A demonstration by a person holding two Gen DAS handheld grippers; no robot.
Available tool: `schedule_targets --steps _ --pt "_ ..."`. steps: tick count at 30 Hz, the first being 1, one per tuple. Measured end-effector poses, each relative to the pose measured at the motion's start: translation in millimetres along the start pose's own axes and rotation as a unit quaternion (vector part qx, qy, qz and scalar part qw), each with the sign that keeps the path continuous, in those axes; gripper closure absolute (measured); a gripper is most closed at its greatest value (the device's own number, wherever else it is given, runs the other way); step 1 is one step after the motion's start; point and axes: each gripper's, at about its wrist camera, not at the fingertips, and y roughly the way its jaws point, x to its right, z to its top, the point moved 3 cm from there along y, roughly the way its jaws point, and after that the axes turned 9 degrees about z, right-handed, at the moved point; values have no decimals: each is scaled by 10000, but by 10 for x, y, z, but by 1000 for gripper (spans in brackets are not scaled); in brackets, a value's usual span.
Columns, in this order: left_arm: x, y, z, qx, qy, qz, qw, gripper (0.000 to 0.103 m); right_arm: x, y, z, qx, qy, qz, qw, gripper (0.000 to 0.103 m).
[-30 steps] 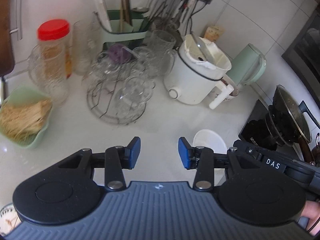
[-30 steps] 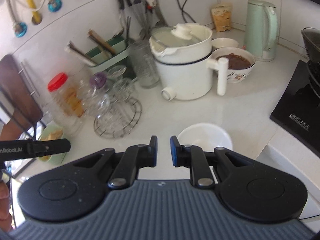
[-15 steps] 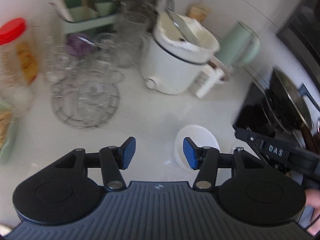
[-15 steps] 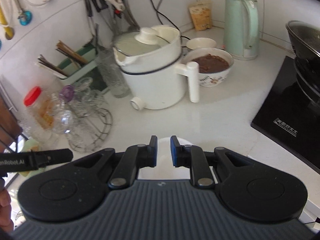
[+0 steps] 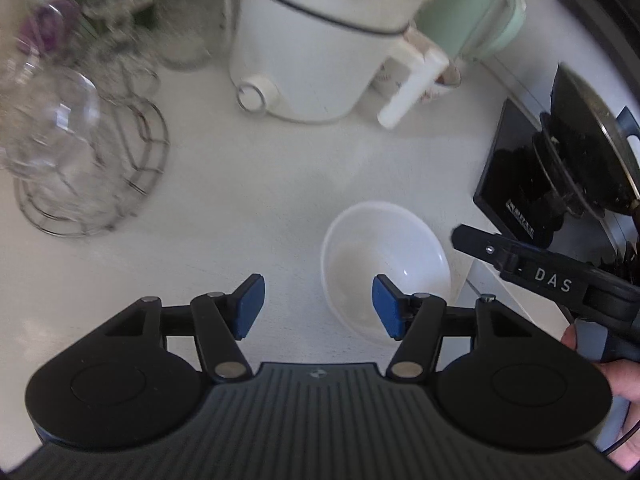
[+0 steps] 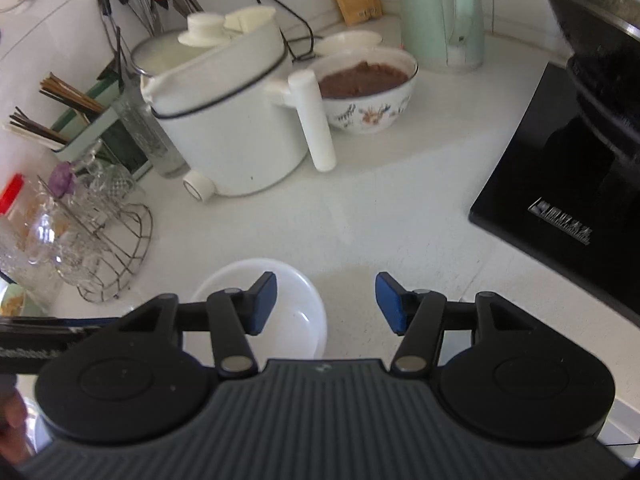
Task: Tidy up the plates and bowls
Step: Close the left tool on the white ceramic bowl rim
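Note:
An empty white bowl stands on the white counter near its front edge. My left gripper hangs over the bowl's left rim, its jaws opening, one blue pad over the counter and the other over the bowl's inside. In the right wrist view the same bowl lies under the left finger of my right gripper, whose jaws are opening with only bare counter and the bowl's right rim between them. Neither gripper's pads press on anything. The right gripper's arm shows at the right of the left wrist view.
A white electric pot with a long handle stands behind the bowl. A patterned bowl of brown food, a small white dish and a green kettle sit at the back. A wire rack of glasses is left, a black cooktop right.
Both grippers came down and closer to the white bowl. The right gripper's jaws went from shut to wide apart, and the left gripper's widened too.

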Motion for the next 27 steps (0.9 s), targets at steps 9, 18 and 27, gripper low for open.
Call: schedule_targets --steps 9,18,27 --pt "190 252 40 -264 231 182 9992 46 65 260 -63 -241 162 214 9994 67" --pt "121 385 91 -383 -38 308 9988 67 24 368 -158 -498 96 333 9982 75" --pt "126 396 36 -360 -250 254 9987 91 56 421 -227 -672 108 242 9974 91"
